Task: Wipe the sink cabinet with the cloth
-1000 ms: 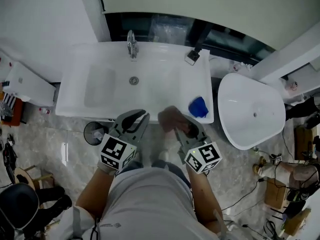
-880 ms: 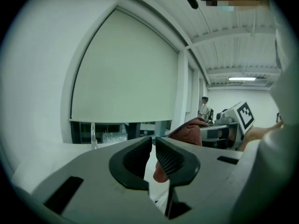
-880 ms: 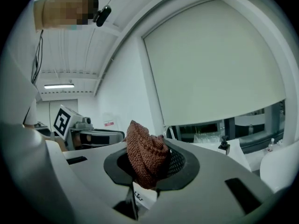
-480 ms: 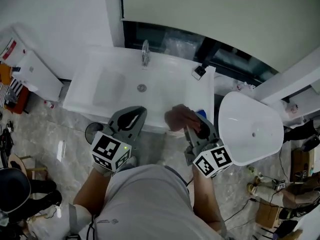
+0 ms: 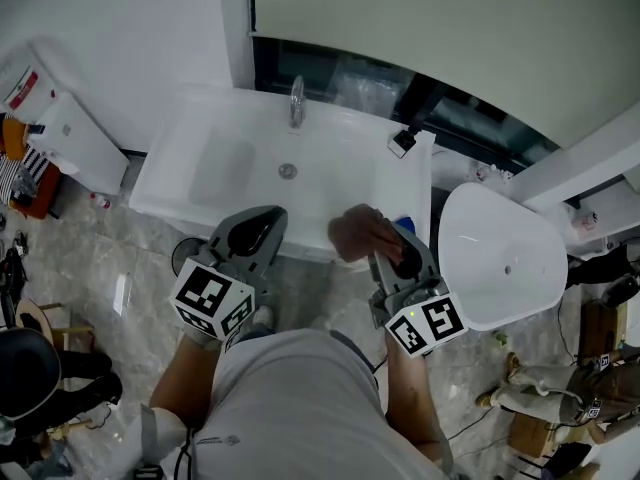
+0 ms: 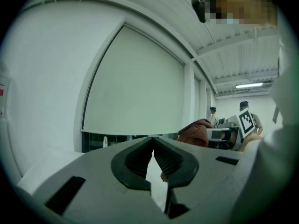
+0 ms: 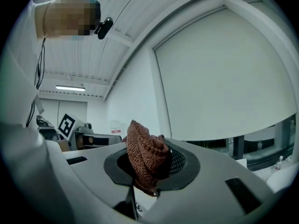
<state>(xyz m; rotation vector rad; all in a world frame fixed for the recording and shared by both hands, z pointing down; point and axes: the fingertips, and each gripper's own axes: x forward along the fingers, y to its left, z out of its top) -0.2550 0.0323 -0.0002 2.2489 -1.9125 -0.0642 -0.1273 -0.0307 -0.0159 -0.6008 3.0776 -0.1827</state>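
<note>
A brown knitted cloth [image 5: 357, 234] is bunched between the jaws of my right gripper [image 5: 383, 244], which is shut on it over the front edge of the white sink [image 5: 176, 190]. In the right gripper view the cloth [image 7: 145, 154] fills the gap between the pads. My left gripper [image 5: 268, 216] hovers at the sink's front edge to the left. Its jaws meet at the tips with nothing between them [image 6: 153, 142]. Both grippers point level. The cabinet under the sink is hidden in the head view.
A chrome faucet [image 5: 297, 99] stands at the sink's back. A small dark item [image 5: 403, 141] sits at its back right corner and a blue thing [image 5: 406, 227] near the front right. A white oval tub [image 5: 500, 258] is on the right, a round bin [image 5: 184, 257] below left.
Both grippers have come up to the sink's front edge, the right one still holding the cloth. The left jaws, slightly apart before, now meet.
</note>
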